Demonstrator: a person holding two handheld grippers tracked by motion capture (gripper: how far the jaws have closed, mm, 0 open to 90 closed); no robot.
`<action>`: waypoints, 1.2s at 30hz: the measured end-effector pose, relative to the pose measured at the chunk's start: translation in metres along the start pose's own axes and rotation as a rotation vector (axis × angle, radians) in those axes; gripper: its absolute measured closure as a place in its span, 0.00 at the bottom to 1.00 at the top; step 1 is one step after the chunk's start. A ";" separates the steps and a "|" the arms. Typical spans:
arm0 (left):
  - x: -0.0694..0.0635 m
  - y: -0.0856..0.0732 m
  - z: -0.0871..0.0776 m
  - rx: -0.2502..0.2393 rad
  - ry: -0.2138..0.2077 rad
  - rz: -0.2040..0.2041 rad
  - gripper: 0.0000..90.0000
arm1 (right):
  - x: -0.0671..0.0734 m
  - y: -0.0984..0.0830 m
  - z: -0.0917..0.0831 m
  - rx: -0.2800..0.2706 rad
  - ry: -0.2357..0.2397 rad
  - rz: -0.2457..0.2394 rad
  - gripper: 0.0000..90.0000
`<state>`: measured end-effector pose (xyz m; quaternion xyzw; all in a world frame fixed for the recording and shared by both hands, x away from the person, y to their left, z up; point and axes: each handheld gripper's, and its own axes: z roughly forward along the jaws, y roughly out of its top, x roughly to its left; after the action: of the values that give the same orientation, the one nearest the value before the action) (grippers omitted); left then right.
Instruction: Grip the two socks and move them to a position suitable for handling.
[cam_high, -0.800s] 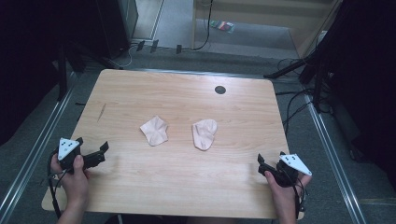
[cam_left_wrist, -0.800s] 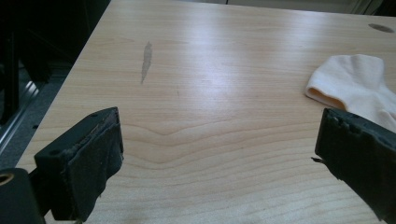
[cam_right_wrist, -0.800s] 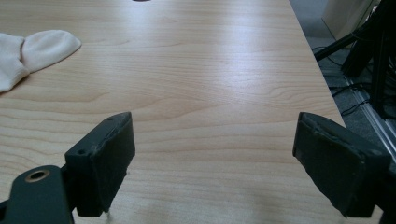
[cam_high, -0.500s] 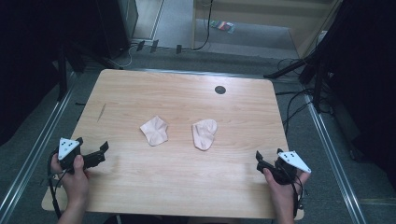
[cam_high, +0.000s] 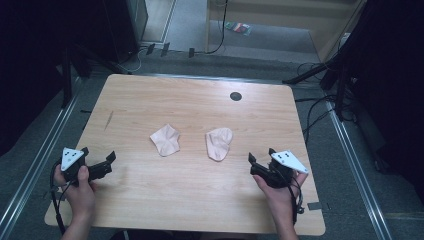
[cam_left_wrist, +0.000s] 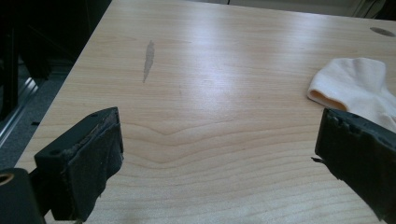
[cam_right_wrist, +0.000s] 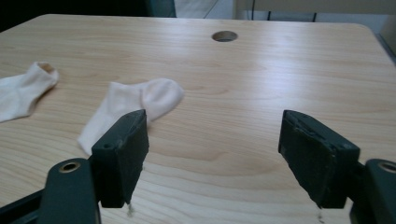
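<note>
High view: two socks mid-surface, left sock (cam_high: 165, 139) & right sock (cam_high: 219, 143), at 12 o'clock of both hand-held grippers, left (cam_high: 111, 161) & right (cam_high: 259, 161) (jaws wide, empty). Best approach low, pinch cuff edges

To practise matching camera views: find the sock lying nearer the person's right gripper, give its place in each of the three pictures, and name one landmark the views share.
High view: the right-hand sock lies centre-right on the table, beside the other sock.
Left gripper view: I cannot tell whether the sock at the right edge is this one.
Right gripper view: left of centre, just beyond the near jaw.
Shared landmark: the round cable hole.
</note>
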<state>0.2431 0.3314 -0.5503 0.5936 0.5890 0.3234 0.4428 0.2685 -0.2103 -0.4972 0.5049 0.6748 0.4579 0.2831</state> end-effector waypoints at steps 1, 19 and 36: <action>0.000 0.000 0.000 0.000 0.001 -0.002 0.01 | 0.008 0.003 0.004 0.003 0.012 -0.003 0.30; 0.003 0.000 0.000 -0.005 -0.026 -0.028 0.01 | 0.059 0.017 0.080 0.126 0.079 0.004 0.41; 0.004 0.000 0.001 0.013 -0.045 -0.033 0.01 | 0.078 0.005 0.144 0.280 0.035 -0.096 0.54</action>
<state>0.2442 0.3354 -0.5509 0.5938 0.5909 0.2986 0.4572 0.3660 -0.0887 -0.5467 0.4985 0.7602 0.3542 0.2195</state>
